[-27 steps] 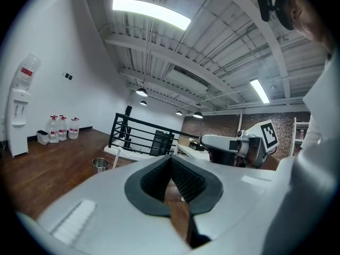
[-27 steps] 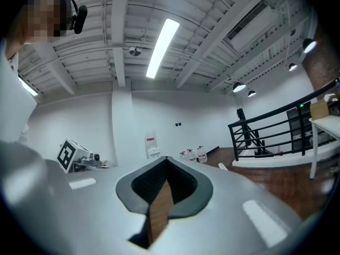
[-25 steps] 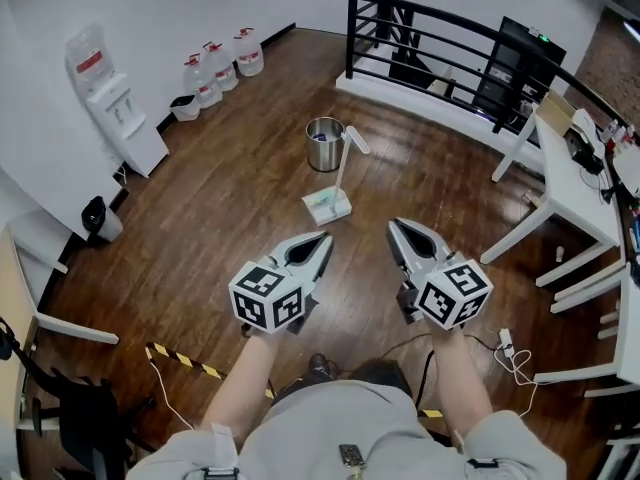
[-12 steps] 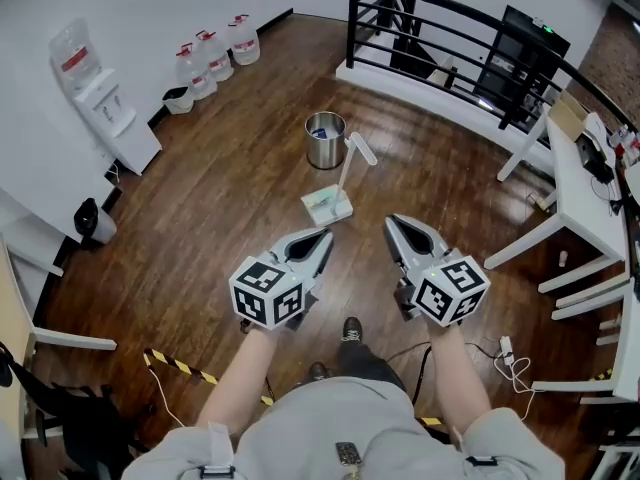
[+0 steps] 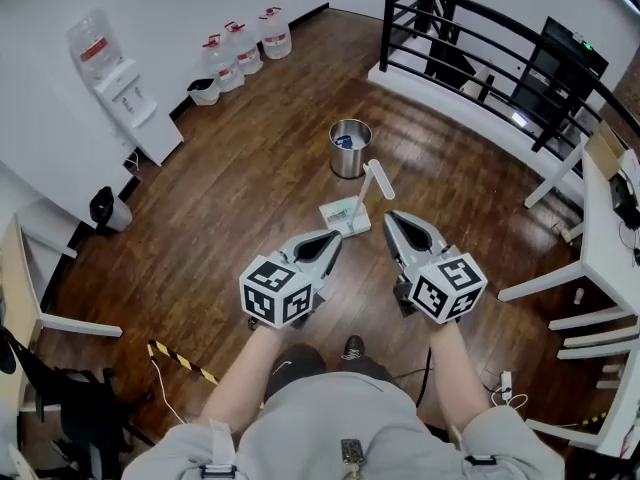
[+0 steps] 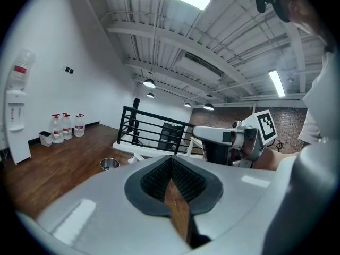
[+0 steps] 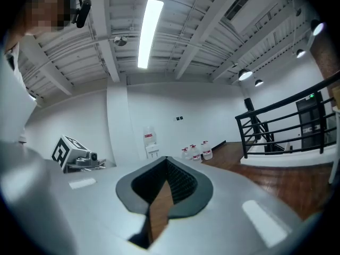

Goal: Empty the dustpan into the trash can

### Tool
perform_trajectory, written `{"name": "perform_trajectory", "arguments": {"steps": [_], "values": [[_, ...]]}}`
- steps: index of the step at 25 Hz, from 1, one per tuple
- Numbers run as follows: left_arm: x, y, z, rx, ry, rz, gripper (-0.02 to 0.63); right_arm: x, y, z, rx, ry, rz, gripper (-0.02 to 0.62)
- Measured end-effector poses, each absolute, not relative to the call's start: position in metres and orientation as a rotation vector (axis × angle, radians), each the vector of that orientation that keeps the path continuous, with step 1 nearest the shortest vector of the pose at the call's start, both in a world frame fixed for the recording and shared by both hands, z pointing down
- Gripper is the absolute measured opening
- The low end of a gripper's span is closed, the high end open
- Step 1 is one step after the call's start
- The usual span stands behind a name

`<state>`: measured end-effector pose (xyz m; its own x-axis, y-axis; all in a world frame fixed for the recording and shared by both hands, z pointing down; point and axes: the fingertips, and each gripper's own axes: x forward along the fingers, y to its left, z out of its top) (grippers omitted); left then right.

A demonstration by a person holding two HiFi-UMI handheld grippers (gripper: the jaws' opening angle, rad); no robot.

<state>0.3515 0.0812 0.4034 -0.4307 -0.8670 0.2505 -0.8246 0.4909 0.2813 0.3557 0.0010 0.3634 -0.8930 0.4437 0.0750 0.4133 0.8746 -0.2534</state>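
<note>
Just beside the trash can [image 5: 350,148], on the floor [image 5: 240,208]: dustpan [image 5: 344,217], long handle sticking up. Left tool [image 5: 331,240] and right tool [image 5: 393,220] are both fully closed with nothing gripped. Both sit farther from the can than the dustpan and look clear of it, though that's hard to judge from overhead.

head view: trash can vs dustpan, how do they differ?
Look: the trash can is a shiny metal cylinder; the dustpan is a flat white pan with a long handle.
Pose: the trash can stands open-topped; the dustpan rests on its pan, handle up.
Place: the dustpan is nearer the left gripper and right gripper; the trash can lies beyond it.
Shared: both sit on the wooden floor, untouched.
</note>
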Motion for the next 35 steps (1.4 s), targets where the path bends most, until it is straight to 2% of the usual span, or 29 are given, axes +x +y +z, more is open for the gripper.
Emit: {"name": "perform_trajectory", "arguments": {"steps": [8,16,24,29,35], "values": [[0.275,0.092,0.416,1.442,-2.362,-0.169,-0.014,0.285,0.015,0.382,-0.631,-2.89,0.321,-0.002],[0.187,0.109,0.436,1.619,-2.207,-0.115,-0.014,0.202,0.031,0.399,-0.334,-2.921,0.265,-0.002],[0.134,0.104,0.465,1.75,-2.041,-0.043,-0.014,0.176,0.027,0.454,0.009,-2.844,0.316,0.0],[0.121,0.083,0.496,1.772,-1.966,-0.012,-0.014,0.164,0.005,0.509,0.185,-2.759,0.413,0.048],[0.097,0.05,0.535,1.731,-1.96,0.042,-0.014,0.137,-0.026,0.579,0.329,-2.651,0.528,0.152]]}}
